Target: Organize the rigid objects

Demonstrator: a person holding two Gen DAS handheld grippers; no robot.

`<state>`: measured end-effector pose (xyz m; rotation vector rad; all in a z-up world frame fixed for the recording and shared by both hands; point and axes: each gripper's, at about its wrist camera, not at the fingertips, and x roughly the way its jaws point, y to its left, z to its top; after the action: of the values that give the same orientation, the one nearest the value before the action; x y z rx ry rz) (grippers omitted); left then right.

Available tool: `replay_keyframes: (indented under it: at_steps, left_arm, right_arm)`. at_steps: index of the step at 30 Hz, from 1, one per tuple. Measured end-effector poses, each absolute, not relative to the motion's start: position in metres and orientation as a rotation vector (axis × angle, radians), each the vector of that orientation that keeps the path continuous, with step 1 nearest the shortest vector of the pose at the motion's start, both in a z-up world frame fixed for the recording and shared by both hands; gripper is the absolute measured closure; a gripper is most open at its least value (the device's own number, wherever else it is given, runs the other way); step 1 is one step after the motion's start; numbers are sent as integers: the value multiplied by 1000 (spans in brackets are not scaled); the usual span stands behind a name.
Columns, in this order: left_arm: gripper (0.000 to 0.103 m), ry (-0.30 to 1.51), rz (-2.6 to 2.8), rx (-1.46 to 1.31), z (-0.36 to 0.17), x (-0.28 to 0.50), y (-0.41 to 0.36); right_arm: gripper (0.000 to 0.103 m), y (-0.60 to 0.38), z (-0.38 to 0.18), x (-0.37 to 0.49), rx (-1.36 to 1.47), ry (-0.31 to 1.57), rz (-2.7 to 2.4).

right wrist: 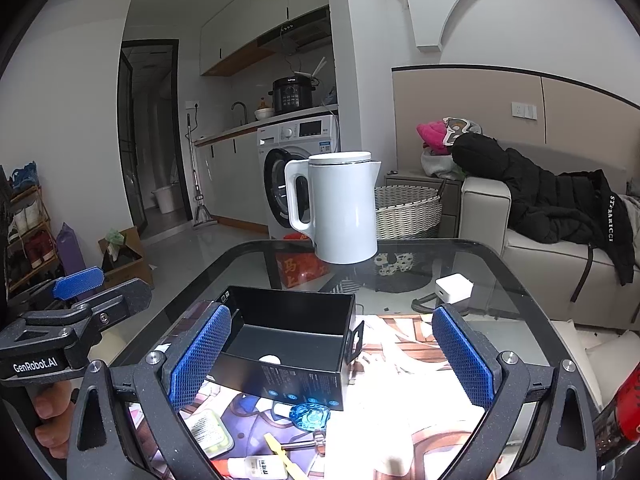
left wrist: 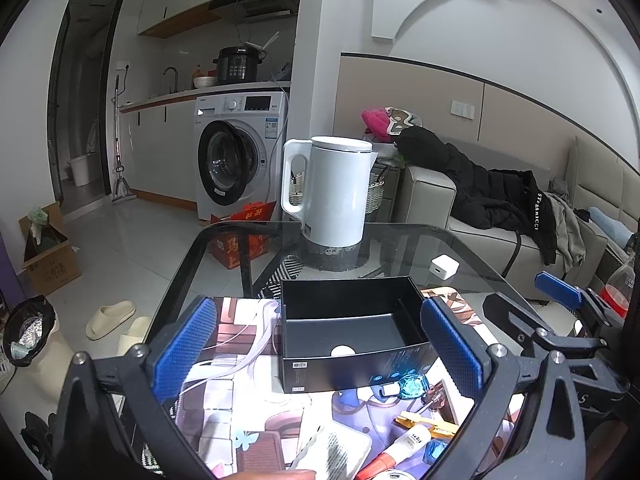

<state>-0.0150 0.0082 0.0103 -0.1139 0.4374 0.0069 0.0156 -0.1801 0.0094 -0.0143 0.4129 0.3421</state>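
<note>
An open black box [left wrist: 352, 332] sits on a patterned mat on the glass table; it also shows in the right wrist view [right wrist: 288, 344]. A small white round thing [left wrist: 343, 350] lies inside it. Loose items lie in front of the box: a blue glass bottle [left wrist: 414, 385] [right wrist: 311, 416], a white tube [left wrist: 404, 446] [right wrist: 256, 465], yellow clips [left wrist: 428, 424], a white packet [left wrist: 336, 450]. My left gripper [left wrist: 320, 352] is open and empty, jaws either side of the box. My right gripper [right wrist: 332, 358] is open and empty, just right of the box.
A white kettle [left wrist: 334, 192] [right wrist: 340, 208] stands at the table's far side. A white charger cube [left wrist: 444, 266] [right wrist: 454, 287] lies on the glass at right. A red-liquid bottle [left wrist: 622, 284] stands at far right. A sofa with clothes [right wrist: 560, 208] is beyond the table.
</note>
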Motion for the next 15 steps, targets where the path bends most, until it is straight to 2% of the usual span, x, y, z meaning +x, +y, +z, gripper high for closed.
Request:
replay_keyframes:
  at_steps: [15]
  left_arm:
    - [0, 437, 5, -115, 12, -15, 8]
  right_arm:
    - [0, -180, 4, 18, -13, 420, 344]
